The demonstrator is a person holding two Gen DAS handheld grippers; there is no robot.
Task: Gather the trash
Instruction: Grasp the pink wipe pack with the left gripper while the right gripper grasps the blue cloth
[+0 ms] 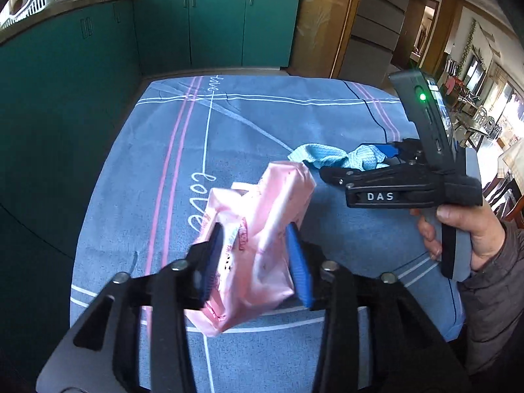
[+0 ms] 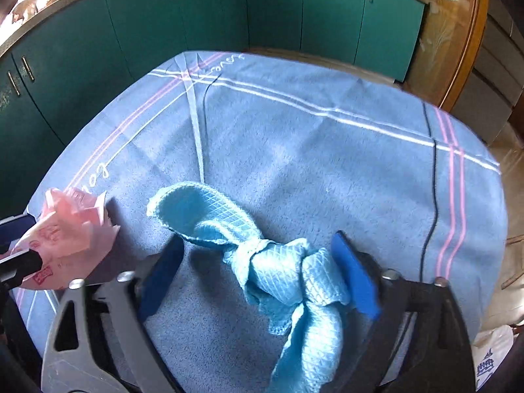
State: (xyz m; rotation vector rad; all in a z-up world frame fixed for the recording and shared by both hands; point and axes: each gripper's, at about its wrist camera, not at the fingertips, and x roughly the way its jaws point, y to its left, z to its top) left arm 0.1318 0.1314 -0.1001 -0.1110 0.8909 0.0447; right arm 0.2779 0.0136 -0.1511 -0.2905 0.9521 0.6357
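My left gripper (image 1: 253, 255) is shut on a crumpled pink plastic wrapper (image 1: 258, 229), held above the blue tablecloth (image 1: 262, 124). The wrapper also shows at the left edge of the right wrist view (image 2: 65, 235). My right gripper (image 2: 258, 275) is open, its blue pads on either side of a knotted light-blue cloth (image 2: 281, 271) that lies on the tablecloth (image 2: 327, 137). In the left wrist view the right gripper (image 1: 376, 157) sits to the right, over the light-blue cloth (image 1: 327, 157).
The table stands next to teal kitchen cabinets (image 1: 196, 29) along the far and left sides, also visible in the right wrist view (image 2: 229, 9). A wooden door frame (image 1: 327, 26) and a dining area are at the right. The table edges drop off on all sides.
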